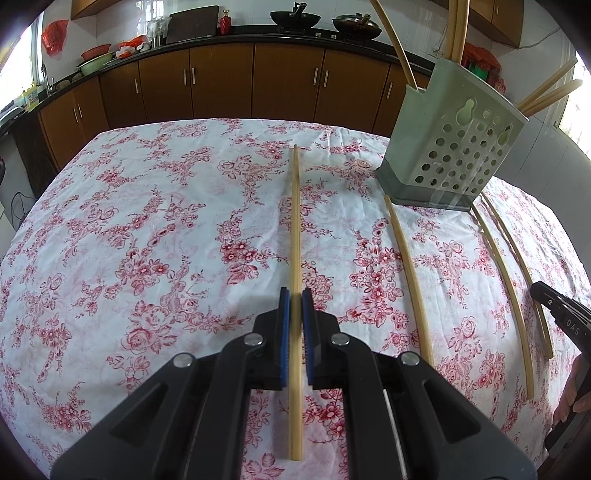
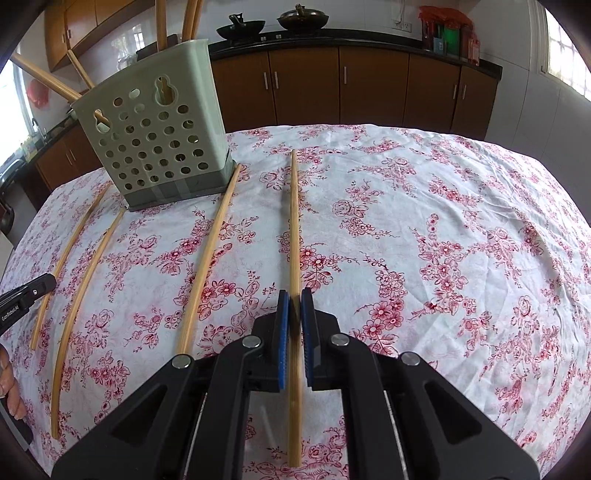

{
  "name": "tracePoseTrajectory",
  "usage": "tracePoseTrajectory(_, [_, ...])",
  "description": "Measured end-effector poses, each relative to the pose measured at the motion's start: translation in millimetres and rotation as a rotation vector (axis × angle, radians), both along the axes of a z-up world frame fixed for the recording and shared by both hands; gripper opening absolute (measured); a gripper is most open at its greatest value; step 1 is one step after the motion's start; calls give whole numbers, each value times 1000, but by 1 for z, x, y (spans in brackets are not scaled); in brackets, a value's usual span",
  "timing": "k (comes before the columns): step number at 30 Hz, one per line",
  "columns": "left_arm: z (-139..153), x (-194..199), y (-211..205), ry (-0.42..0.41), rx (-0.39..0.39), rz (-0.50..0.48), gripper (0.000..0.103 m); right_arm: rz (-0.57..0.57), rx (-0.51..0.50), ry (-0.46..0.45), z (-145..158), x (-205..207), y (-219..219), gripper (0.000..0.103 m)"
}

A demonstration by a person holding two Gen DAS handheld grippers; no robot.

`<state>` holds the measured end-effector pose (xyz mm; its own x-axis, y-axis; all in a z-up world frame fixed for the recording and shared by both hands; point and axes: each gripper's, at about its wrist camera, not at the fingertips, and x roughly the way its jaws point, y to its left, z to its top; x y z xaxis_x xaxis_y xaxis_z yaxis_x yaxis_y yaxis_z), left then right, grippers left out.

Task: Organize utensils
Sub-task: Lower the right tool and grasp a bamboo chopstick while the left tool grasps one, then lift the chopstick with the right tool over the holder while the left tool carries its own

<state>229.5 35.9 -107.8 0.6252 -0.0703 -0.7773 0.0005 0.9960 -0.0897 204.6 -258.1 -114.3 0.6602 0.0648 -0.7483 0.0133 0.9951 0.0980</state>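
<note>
My left gripper [image 1: 295,295] is shut on a bamboo chopstick [image 1: 295,221] that points away over the floral tablecloth. My right gripper [image 2: 294,295] is shut on another bamboo chopstick [image 2: 294,221] in the same way. A pale green perforated utensil holder [image 1: 450,147] stands on the table to the right of the left gripper; in the right wrist view the holder [image 2: 155,136] is at the far left. Several chopsticks stand in it. Three loose chopsticks lie by its base: [image 1: 410,280], [image 1: 506,295], [image 1: 524,273].
The table carries a white cloth with red flowers [image 1: 147,240]. Brown cabinets and a dark counter with woks [image 1: 295,18] run behind it. The other gripper's tip shows at the right edge [image 1: 554,306] and at the left edge [image 2: 26,299].
</note>
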Motion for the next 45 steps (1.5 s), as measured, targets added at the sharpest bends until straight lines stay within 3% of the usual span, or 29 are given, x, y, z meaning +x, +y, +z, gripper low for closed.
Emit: tracePoseTrajectory(45, [-1, 1, 0, -1, 13, -1, 10, -2, 1, 1, 0, 0, 0, 8])
